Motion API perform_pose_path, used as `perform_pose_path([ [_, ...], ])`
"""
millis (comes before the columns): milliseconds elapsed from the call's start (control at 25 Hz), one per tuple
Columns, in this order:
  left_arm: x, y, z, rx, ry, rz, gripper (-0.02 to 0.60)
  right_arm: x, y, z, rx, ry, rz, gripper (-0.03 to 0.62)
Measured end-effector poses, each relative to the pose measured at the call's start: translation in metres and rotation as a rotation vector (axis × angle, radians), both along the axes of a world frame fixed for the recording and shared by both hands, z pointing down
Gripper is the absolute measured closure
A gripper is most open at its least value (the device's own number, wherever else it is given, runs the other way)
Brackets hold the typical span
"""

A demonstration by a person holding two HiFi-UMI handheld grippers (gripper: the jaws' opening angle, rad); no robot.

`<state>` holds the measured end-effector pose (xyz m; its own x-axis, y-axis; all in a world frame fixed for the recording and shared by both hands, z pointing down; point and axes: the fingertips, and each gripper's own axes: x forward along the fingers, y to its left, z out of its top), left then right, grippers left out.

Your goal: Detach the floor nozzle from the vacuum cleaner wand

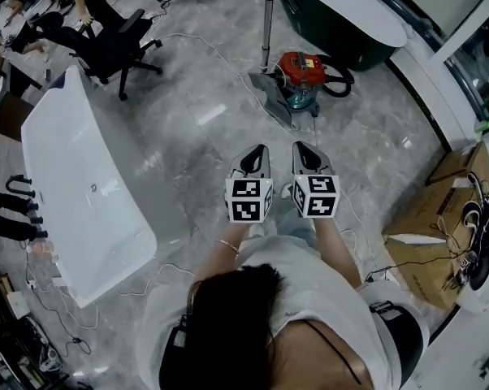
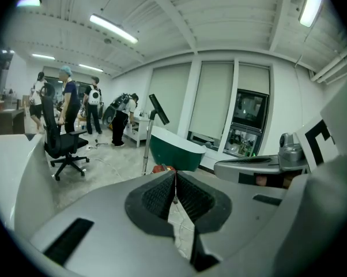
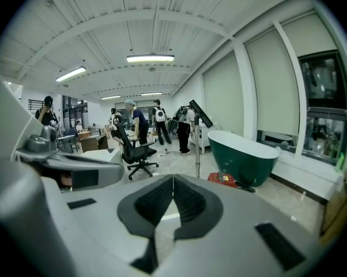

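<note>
In the head view the vacuum cleaner's red canister (image 1: 303,71) stands on the grey floor ahead of me. Its metal wand (image 1: 267,19) rises upright beside it, and the grey floor nozzle (image 1: 274,97) lies flat at the wand's foot. My left gripper (image 1: 257,150) and right gripper (image 1: 304,147) are held side by side, pointing at the vacuum and well short of it. Both are shut with nothing between the pads. In the right gripper view the wand (image 3: 197,149) and canister (image 3: 222,179) show beyond the jaws. The left gripper view shows the wand (image 2: 147,146).
A white bathtub (image 1: 82,185) stands to the left and a dark green tub (image 1: 342,15) behind the vacuum. A black office chair (image 1: 114,43) is far left, a cardboard box (image 1: 439,218) at the right. Thin cables run across the floor. Several people (image 3: 139,126) stand at the back.
</note>
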<state>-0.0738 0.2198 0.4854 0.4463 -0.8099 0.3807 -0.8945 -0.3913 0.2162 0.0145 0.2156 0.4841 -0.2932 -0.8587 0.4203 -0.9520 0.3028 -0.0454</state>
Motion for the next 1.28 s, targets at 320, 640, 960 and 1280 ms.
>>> perform_pose_path([
  [320, 0.018, -0.034, 0.005, -0.012, -0.011, -0.004, 0.572, 0.022, -0.031, 0.009, -0.026, -0.006, 0.008, 0.579],
  [640, 0.056, -0.079, 0.001, -0.013, -0.017, 0.002, 0.572, 0.053, -0.076, 0.008, -0.034, -0.018, -0.007, 0.579],
  [960, 0.077, -0.124, 0.0, -0.019, -0.026, -0.028, 0.572, 0.073, -0.126, 0.005, -0.029, -0.03, -0.039, 0.579],
  [1280, 0.106, -0.157, 0.002, -0.031, -0.045, -0.05, 0.572, 0.097, -0.162, 0.018, -0.08, -0.054, -0.087, 0.579],
])
